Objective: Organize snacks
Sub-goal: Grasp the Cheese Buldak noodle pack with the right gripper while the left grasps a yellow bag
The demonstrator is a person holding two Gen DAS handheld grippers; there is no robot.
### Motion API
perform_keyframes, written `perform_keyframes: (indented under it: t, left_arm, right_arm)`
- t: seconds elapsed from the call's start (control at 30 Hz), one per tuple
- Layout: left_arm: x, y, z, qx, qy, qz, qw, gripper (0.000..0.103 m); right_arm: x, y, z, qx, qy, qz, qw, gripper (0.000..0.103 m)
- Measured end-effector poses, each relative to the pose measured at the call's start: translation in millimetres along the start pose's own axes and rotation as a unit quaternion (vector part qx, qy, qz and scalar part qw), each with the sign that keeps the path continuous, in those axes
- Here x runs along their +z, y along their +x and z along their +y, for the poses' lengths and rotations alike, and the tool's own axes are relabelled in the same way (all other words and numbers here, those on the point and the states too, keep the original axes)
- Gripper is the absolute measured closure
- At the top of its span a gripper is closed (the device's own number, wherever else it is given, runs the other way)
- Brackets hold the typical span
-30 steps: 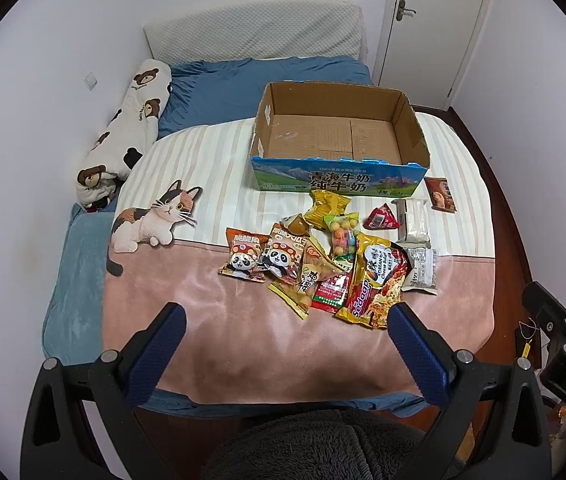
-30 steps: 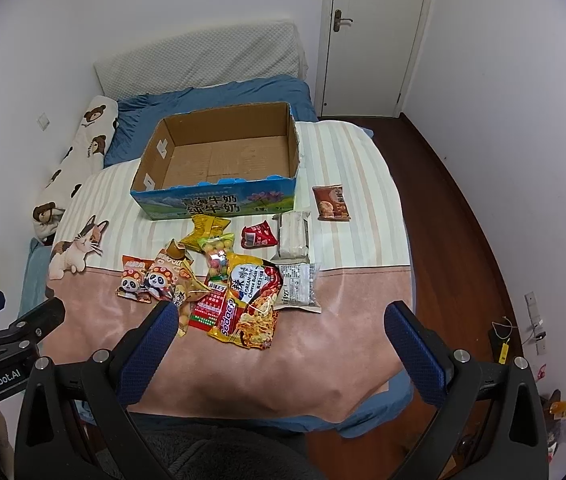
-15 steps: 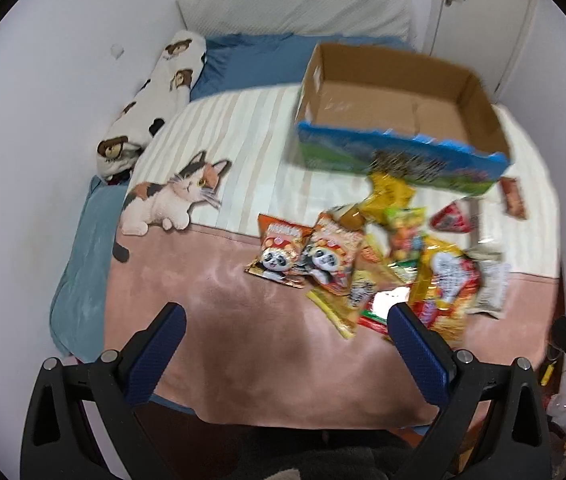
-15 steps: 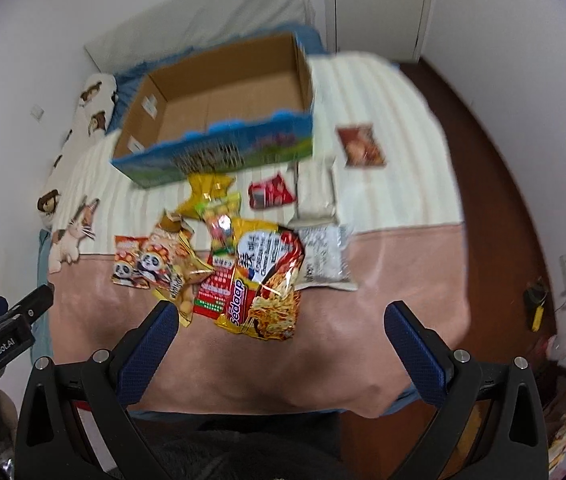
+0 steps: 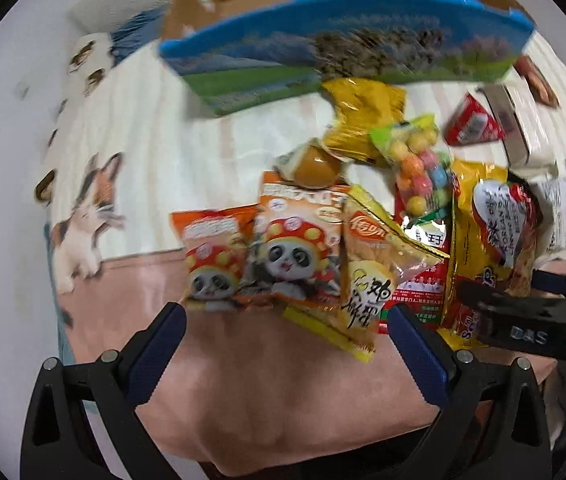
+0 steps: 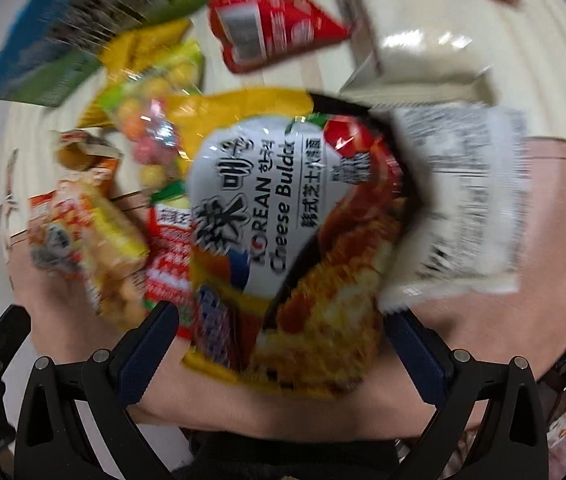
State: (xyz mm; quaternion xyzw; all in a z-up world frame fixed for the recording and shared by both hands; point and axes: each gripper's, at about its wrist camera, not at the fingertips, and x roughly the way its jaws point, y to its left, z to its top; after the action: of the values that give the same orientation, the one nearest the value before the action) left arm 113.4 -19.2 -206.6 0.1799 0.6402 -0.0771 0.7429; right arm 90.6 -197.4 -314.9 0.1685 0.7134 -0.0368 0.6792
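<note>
Noodle packet (image 6: 283, 240) between right tongs (image 6: 279, 344)

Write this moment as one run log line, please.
left claw: open, over panda snack packs | right claw: open, over Korean noodle bag | cardboard box: behind pile

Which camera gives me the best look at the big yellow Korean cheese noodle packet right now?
The right wrist view: the big yellow Korean cheese noodle packet fills the centre, its label readable, just ahead of the open right gripper. The left wrist view shows the packet only small, blurred, near the right edge, partly behind the other gripper's body.
</note>
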Motion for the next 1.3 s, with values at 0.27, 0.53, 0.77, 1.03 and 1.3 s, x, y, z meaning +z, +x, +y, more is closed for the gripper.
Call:
perform_keyframes:
  t: [0.27,0.53,0.77,1.03,1.3]
  left_arm:
    - [13.7,28.8,-29.1,-0.042,0.091,-0.017,0.9948,0.026]
    - [14.0,74.3,-39.3,-0.070,0.091,0.039,0.9927,0.062]
    - [-28.3,83.2,24.0,-0.106,-0.071,0.097,0.9870,0.062]
    - [-43.5,108.1,43.8,-0.118,-0.056,0.073,0.9887,0.057]
    - [-42.0,82.0,31.0,-0.125,-0.058,0.029,0.9901,0.068]
  right_arm:
    - [-12.9,15.0,-29.3,0.026,0.031,-0.006,0.999,0.015]
    - [-13.4,43.2,-40.5,0.048,0.041,0.019,0.998,0.014]
    - [-32.7,43.7,-24.7,0.018,0.006,0.030,0.999,0.022]
    - [-43.9,79.0,-11.6,-0.003,0.007,0.031,0.999,0.015]
    - [-49.7,79.5,9.4,-0.047,0.015,-0.015,0.999,0.017]
